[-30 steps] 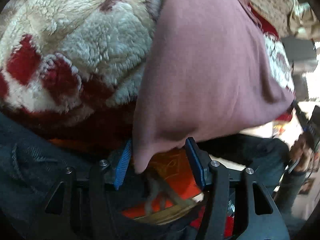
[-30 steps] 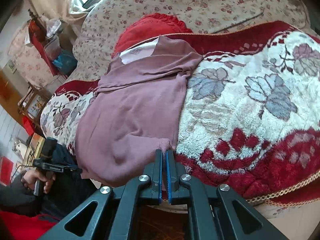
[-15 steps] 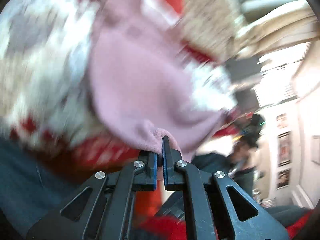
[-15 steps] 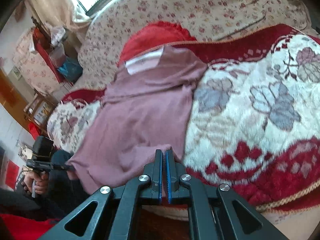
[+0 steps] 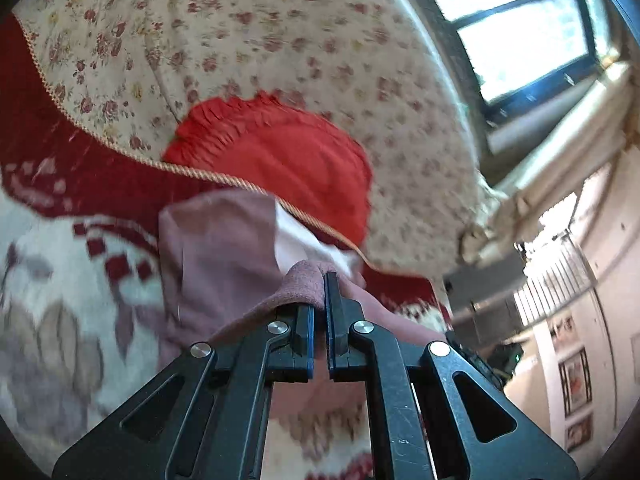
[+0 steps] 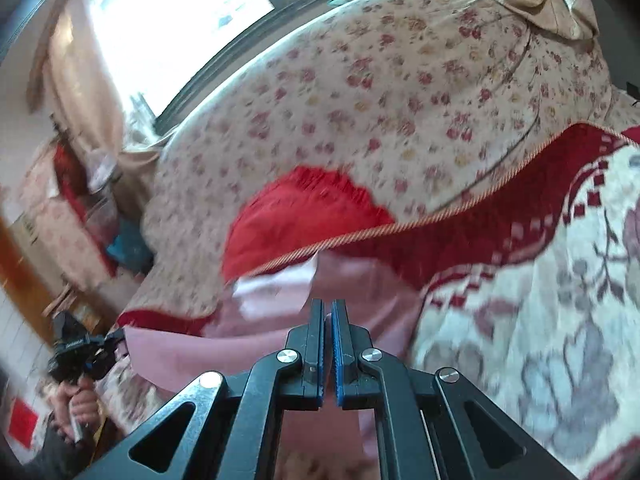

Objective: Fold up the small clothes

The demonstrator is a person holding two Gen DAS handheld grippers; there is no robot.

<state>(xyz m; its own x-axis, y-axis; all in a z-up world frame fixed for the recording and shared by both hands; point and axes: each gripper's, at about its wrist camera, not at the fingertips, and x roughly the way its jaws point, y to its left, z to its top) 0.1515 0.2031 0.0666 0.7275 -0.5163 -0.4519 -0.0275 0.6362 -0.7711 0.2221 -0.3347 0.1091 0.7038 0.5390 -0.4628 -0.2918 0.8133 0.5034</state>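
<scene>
A dusty-pink garment (image 5: 216, 248) lies on a red and white floral blanket (image 5: 60, 320). A white inner patch (image 5: 292, 240) shows near its far end. My left gripper (image 5: 319, 280) is shut on a bunched edge of the garment and holds it over the rest of the cloth. My right gripper (image 6: 327, 308) is shut, with pink cloth (image 6: 248, 352) spread under and around the fingers; cloth shows between the jaws. The left gripper also shows at the left of the right wrist view (image 6: 76, 356), held in a hand.
A red frilled cushion (image 5: 288, 164) lies just beyond the garment, also in the right wrist view (image 6: 296, 216). A flowered sofa back (image 6: 400, 100) rises behind it, with a window (image 5: 520, 20) above. A shelf with clutter (image 6: 80, 184) stands at the left.
Both grippers have carried the garment's near hem up and forward toward its far end. The left gripper, open a second ago, closed on the hem.
</scene>
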